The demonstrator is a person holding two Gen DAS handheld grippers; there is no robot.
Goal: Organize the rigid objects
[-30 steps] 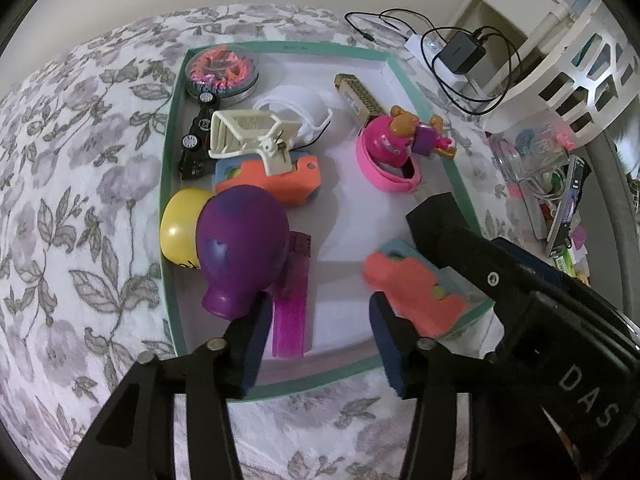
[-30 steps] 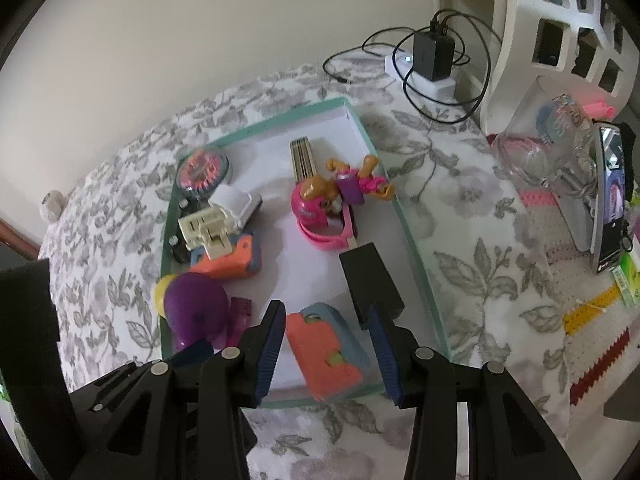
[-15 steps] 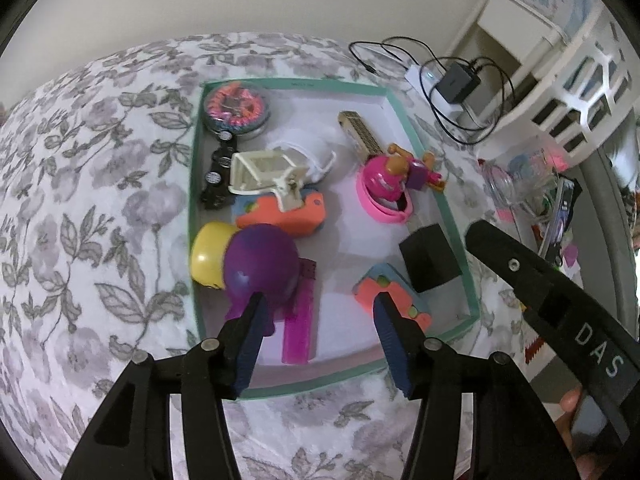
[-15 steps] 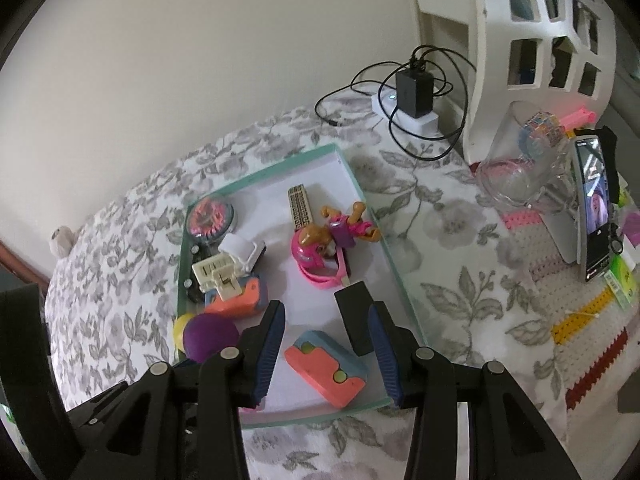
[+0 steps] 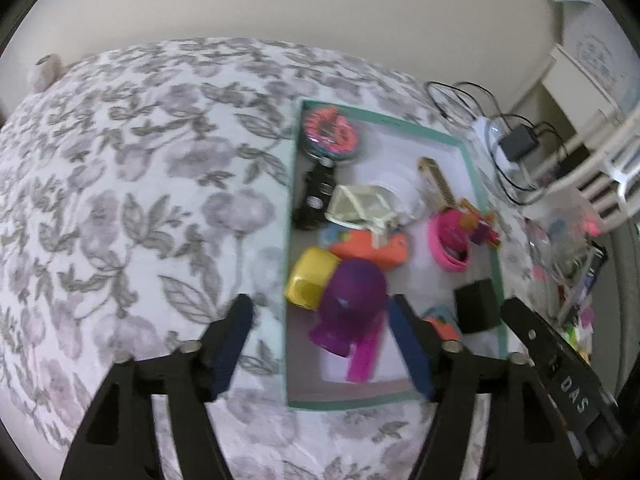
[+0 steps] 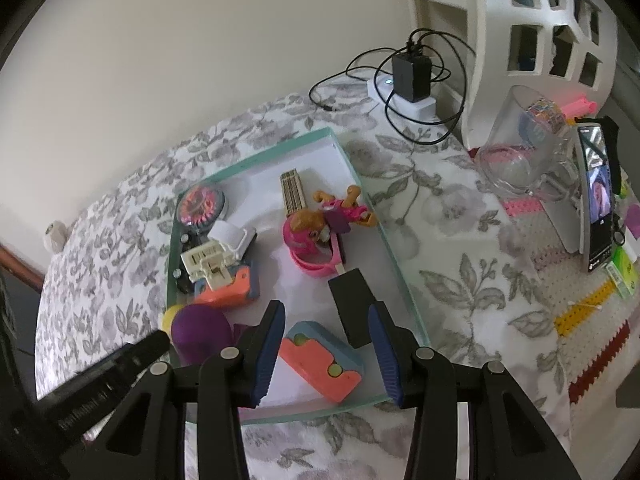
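Both jaws are opening with nothing held: left gripper point(image 5: 320, 344) above the purple toy point(image 5: 352, 300), right gripper point(image 6: 326, 350) above the orange case point(image 6: 320, 360) in the tray point(image 6: 400, 272); hard, light, slippery plastic, best pinched across its flat sides

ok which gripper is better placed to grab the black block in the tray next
Right, probably. The right gripper hangs empty, its jaws opening, with the black block just beyond its fingertips in the tray. The left gripper is lined up on the purple toy instead.
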